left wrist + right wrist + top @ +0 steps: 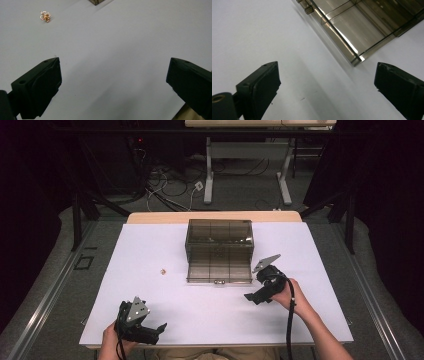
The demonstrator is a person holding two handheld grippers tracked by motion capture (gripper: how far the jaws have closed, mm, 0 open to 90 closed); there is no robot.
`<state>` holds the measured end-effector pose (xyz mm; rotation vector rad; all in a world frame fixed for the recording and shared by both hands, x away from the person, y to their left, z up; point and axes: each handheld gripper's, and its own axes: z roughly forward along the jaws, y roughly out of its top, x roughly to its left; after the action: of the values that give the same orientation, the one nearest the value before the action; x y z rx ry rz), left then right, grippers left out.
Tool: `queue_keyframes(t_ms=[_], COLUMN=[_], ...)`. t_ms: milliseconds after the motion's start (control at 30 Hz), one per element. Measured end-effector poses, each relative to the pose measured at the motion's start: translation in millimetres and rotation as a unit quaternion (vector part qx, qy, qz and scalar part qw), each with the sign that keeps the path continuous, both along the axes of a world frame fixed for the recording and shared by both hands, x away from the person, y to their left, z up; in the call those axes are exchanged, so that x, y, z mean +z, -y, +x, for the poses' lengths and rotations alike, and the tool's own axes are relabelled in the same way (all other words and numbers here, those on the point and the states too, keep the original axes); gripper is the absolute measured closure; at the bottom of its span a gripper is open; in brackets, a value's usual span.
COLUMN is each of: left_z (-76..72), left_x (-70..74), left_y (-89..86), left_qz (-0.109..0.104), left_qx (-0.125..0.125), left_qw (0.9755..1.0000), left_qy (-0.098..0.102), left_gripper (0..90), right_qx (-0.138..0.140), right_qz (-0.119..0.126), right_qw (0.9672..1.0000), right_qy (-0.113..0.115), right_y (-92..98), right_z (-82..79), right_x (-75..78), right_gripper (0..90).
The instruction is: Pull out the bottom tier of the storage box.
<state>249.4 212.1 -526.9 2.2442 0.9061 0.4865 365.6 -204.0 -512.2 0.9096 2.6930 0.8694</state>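
White-topped table with wooden edge [150,218]

A smoky transparent plastic compartment box [219,251] lies open mid-table; a small gold flower-shaped trinket [163,270] sits apart, left.

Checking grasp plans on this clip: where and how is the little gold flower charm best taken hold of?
Probably from straight above, jaws closing across the charm's outer petal loops. It lies flat and alone on the white table, so no side offers purchase. The open left gripper is nearer.

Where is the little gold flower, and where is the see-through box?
Gold flower [45,16]: left gripper view, on the middle of its petals.
See-through box [219,251]: high view, on the smoky top of the box.
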Motion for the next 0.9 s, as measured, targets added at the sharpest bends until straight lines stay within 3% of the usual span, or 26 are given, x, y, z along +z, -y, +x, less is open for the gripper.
queue_keyframes(t_ms=[167, 433, 600, 900], left_z=[0.0, -0.1, -0.3, 0.3], left_x=[-0.3, 0.4, 0.6, 0.5], left_y=[0.1, 0.0, 0.1, -0.2], left_qz=[-0.003, -0.001, -0.003, -0.002], left_qx=[0.0, 0.0, 0.001, 0.0], left_qw=[1.0, 1.0, 1.0, 1.0], left_qy=[-0.001, 0.001, 0.0, -0.001], left_gripper=[0.0, 0.0, 0.0, 0.0], right_qx=[0.002, -0.018, -0.022, -0.033], right_qz=[-0.003, 0.0, 0.004, 0.007], right_qw=[1.0, 0.9998, 0.9998, 0.9993], right_qy=[0.001, 0.007, 0.0, 0.015], right_y=[6.2, 16.2, 20.2, 28.1], right_z=[-9.7, -29.0, -40.7, -55.8], right_x=[-2.4, -7.6, -13.0, -16.3], right_gripper=[2.3, 1.2, 0.0, 0.0])
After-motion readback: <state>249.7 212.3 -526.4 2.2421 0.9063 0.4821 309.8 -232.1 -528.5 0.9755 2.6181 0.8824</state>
